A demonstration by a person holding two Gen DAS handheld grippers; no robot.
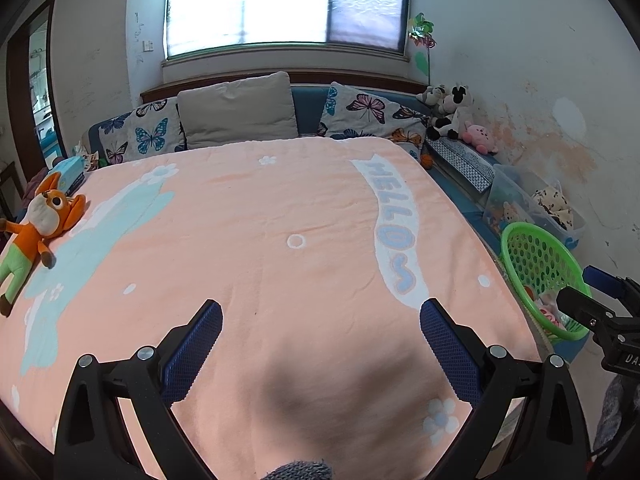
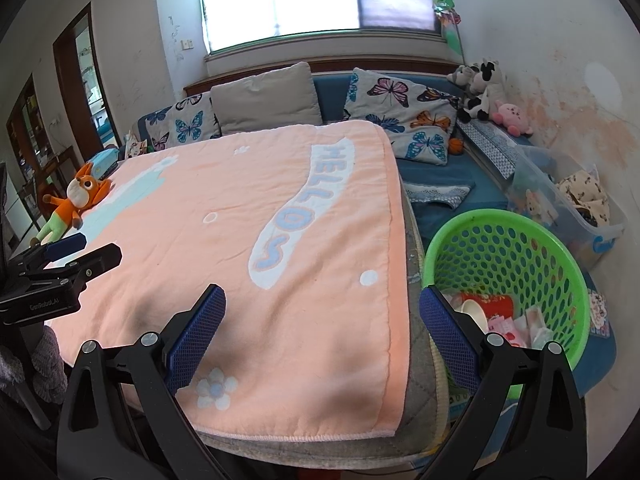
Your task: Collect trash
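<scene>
From my remote seat: an orange plush fox lies at the bed's left edge on the peach "HELLO" blanket. My left gripper hovers over the blanket with its jaws spread wide, holding nothing. My right gripper, equally wide and empty, hangs above the blanket's right border. Just beside the bed on the right, the green basket holds the trash: a red paper cup and crumpled wrappers.
</scene>
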